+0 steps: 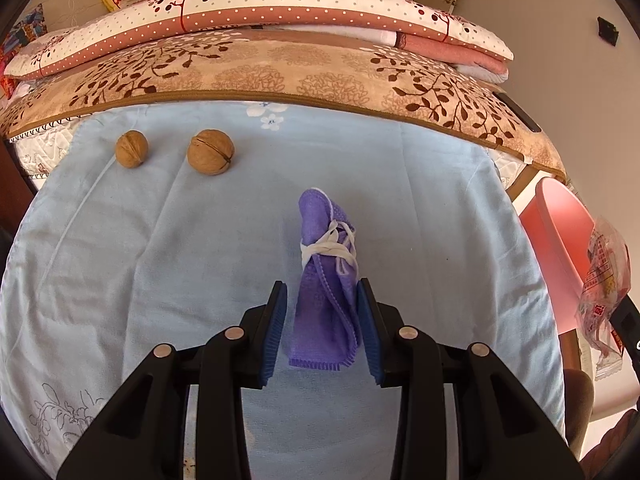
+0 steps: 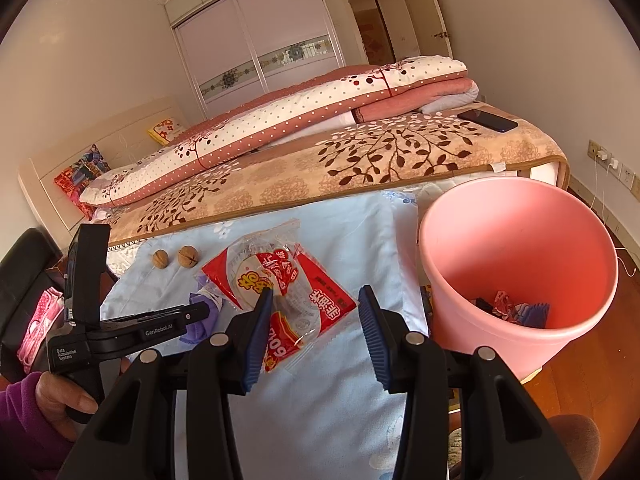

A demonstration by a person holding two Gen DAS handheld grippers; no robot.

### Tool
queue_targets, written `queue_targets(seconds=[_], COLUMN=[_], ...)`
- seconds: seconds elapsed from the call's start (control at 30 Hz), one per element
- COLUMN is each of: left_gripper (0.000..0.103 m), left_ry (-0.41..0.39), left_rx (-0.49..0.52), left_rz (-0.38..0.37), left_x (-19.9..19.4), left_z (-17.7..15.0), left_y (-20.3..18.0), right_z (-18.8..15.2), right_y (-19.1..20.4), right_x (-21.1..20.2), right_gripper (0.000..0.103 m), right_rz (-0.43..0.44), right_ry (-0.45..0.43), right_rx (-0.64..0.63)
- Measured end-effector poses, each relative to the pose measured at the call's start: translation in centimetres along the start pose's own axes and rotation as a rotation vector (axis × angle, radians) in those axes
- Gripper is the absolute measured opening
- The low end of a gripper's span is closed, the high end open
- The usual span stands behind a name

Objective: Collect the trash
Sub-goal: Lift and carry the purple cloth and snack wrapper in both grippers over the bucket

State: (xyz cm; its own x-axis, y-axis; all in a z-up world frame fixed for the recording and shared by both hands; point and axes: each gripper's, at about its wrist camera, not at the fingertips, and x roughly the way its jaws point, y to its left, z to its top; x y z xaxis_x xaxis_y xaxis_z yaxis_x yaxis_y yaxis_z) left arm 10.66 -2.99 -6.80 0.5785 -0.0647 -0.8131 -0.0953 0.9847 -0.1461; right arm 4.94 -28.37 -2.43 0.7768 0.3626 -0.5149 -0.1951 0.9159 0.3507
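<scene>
Starting with the blue sheet (image 1: 120, 280): loose, creased, spread over the bed edge; could ruck up under low fingertips and get nipped along with the trash.

On to the pink bin (image 2: 520, 240), standing just off the sheet's right side, a few scraps already at the bottom; wide mouth, light wall; easy to knock or tip with a careless swing.

Next, the wrapper (image 2: 296, 280), red and clear plastic, up in the air near the bin in the right gripper (image 2: 316, 294); fingers half apart yet apparently pinching the crinkled plastic, mostly against the left pad; contact at the other pad hard to make out; slick film, so could slide free and land back on the sheet before reaching the rim.

Now the purple cloth bundle (image 1: 320, 312), lying on the sheet straight ahead of the left gripper (image 1: 321, 284); fingers spread to either side of its near end, not yet squeezing; right pad just about brushing the fabric, left pad clearly apart; off-centre like that, closing could shove the bundle sideways or catch only a fold, leaving the rest to unroll on the lift.

Then two walnuts (image 1: 211, 152), well apart from the bundle at the far left; round, free to roll if the sheet gets tugged.

Smallest, the white string (image 1: 328, 248) knotted round the bundle's middle; loose loops, liable to snag on a fingertip.
</scene>
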Motion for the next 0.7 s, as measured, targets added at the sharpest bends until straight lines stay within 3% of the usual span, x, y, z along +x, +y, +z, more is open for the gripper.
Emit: queue_targets(seconds=[0.3,0.7], left_gripper=[0.032,0.031], left_ry=[-0.04,-0.224], left_rx=[0.036,0.16], left_rz=[0.037,0.0], left_x=[-0.1,-4.6], left_z=[-0.3,1.3], left_y=[-1.1,-6.0], right_z=[-0.1,0.3], right_y=[-0.4,-1.0], right_x=[-0.2,-0.9], right_gripper=[0.043,0.043], right_rz=[0.003,-0.018], right_ry=[-0.001,-0.028], right_rx=[0.011,0.026])
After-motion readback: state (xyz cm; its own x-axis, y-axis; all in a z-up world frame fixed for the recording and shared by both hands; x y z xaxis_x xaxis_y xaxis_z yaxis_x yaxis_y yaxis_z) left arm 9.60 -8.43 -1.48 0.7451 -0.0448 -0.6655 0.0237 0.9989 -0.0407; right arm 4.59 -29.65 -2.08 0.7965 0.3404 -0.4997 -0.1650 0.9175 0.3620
